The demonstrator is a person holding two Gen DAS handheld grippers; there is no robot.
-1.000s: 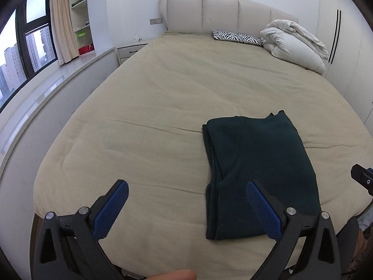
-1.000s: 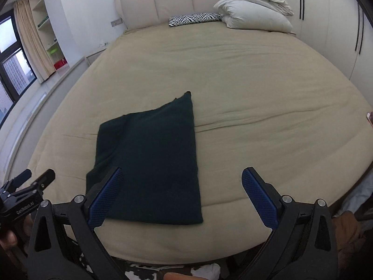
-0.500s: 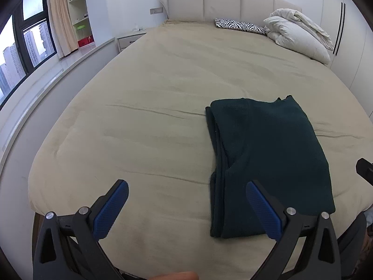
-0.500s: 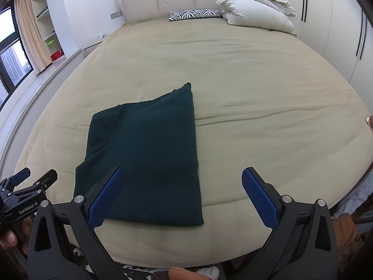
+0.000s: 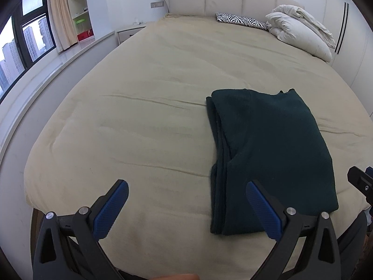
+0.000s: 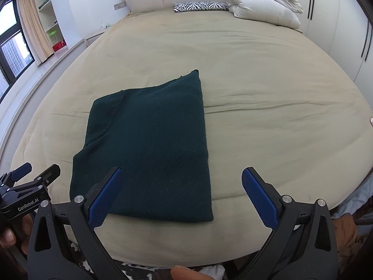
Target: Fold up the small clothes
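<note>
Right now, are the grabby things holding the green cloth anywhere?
No, nothing is held. Both the left hand-held gripper and right hand-held gripper are open, and the folded dark green garment lies free on the bed.

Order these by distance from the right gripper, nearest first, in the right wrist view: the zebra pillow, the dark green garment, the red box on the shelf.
From the right gripper:
1. Dark green garment, just ahead, slightly left, on the bed.
2. Red box, far left, on the shelf.
3. Zebra pillow, straight ahead by the headboard.

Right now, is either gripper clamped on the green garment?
No: the left gripper and right gripper both stand wide open above the near edge of the bed, with the folded dark green garment lying flat, untouched.
</note>
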